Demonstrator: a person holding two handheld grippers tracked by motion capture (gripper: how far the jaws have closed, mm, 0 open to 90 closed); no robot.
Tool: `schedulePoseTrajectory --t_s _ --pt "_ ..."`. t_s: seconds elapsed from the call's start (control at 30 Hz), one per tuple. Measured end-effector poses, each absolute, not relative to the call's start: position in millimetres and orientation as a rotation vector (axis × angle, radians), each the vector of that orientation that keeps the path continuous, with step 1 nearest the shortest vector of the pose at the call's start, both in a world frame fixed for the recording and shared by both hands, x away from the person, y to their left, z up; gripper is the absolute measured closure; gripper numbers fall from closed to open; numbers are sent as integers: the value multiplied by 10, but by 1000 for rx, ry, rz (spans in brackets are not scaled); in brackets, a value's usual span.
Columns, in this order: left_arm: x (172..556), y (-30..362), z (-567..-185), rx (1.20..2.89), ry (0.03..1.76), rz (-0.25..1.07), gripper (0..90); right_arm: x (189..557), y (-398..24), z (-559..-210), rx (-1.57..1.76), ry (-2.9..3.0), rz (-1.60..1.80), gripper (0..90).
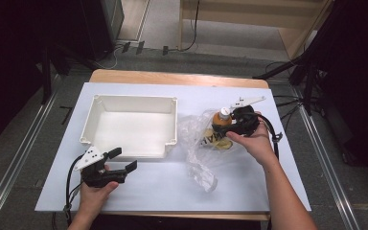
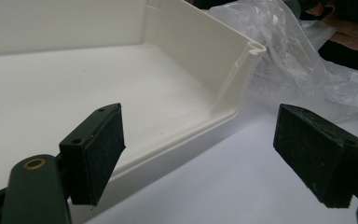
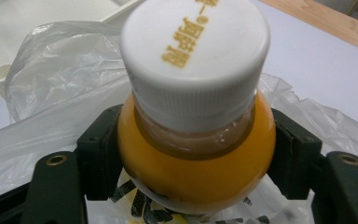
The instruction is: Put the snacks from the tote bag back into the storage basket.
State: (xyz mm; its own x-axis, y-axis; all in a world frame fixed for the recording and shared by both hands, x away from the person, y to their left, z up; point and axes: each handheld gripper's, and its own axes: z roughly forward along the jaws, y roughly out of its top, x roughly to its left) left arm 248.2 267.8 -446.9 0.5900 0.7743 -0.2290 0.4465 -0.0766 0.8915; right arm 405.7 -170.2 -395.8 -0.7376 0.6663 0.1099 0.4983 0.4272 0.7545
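At nine o'clock on the counter (image 1: 249,189), my left gripper (image 1: 123,159) rests low with its jaws wide and nothing between them, pointing toward three o'clock. Just beyond it, at about eleven o'clock from that hand, sits one white tray (image 1: 96,120), open-topped and with nothing in it; in the left gripper view its near corner (image 2: 242,74) stands right ahead of my jaws, and one of them hangs over its low lip. To the tray's three o'clock side lies one crumpled clear plastic bag (image 1: 196,158), touching the tray's corner and trailing down toward six o'clock. Inside the bag's open mouth sits one orange bottle (image 1: 222,123) with a white cap (image 3: 193,60), gold lettering printed on top. My right gripper (image 1: 226,128) comes in from three o'clock and its jaws are clamped on the bottle's shoulder just under the cap, one pad on each side, the bag's film bunched around and beneath them. Between my two hands stand the tray's front corner and the loose tail of the bag.
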Motion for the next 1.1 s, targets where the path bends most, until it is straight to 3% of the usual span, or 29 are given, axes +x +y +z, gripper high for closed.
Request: schedulePoseTrajectory --t_s 1.1 --pt "2486 2697 -4486 1710 1028 376 170 3904 -1852 -3409 960 2412 1228 310"
